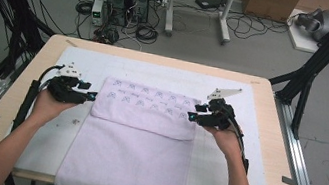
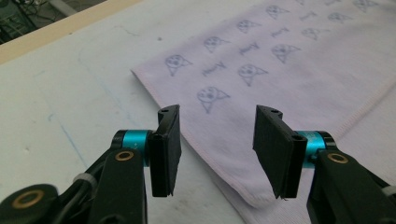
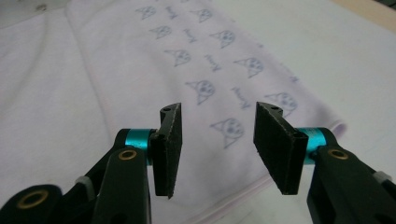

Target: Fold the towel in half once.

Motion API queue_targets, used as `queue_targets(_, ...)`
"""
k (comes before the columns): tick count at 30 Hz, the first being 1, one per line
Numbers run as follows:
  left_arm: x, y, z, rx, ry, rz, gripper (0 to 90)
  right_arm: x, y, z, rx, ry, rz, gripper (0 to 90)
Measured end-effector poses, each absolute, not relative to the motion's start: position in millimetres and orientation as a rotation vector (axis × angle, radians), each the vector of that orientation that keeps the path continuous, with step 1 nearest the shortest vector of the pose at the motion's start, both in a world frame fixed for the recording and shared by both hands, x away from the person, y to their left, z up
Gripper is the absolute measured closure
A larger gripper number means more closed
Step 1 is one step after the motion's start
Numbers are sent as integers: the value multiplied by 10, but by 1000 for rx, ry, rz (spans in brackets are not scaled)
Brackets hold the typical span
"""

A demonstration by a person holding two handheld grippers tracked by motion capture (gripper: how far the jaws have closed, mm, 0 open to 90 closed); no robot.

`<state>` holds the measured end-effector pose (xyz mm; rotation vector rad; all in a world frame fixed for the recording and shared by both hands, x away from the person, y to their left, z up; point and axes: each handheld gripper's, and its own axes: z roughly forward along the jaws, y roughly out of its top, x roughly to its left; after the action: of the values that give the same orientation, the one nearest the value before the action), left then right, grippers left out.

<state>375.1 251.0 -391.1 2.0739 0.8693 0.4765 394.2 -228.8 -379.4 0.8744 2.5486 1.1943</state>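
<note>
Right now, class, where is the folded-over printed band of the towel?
In the high view, the printed band lies across the towel's far end, mid-table, between the left gripper and right gripper.

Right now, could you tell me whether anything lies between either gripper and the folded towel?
Nothing visible does. The left gripper and right gripper stand open at the side edges of the towel, with only bare white mat around.

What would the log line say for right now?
towel: top folded over | left gripper: open, at fold's left end | right gripper: open, at right end

Folded towel (image 1: pixel 137 138) on mat (image 1: pixel 233 91) on table (image 1: pixel 266 140), left gripper (image 1: pixel 91 95) and right gripper (image 1: pixel 191 116) at its sides
</note>
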Motion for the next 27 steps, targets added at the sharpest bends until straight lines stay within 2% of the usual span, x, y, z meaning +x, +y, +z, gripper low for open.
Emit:
queue_targets(8, 3551, 2432, -4131, 2149, 815, 424, 560, 3643, -2220, -4045, 845, 2602, 1173, 525)
queue_targets(10, 3527, 2402, -4182, 2156, 809, 412, 599, 3615, -2201, -4117, 855, 2652, 1128, 522)
queue_targets(16, 3559, 2346, -4313, 2212, 807, 387, 637, 3569, -2142, -4253, 847, 2684, 1098, 561)
queue_targets(18, 3567, 2314, -4357, 2246, 805, 393, 669, 3568, -2144, -4340, 861, 2698, 1061, 594)
queue_targets(22, 3582, 2300, -4376, 2245, 795, 398, 717, 3545, -2189, -4394, 849, 2642, 1107, 726)
queue_targets(24, 3588, 2310, -4369, 2242, 797, 412, 802, 3553, -2195, -4389, 840, 2657, 1117, 824)
queue_targets(27, 3597, 2335, -4353, 2229, 810, 399, 837, 3559, -2198, -4380, 835, 2672, 1128, 851)
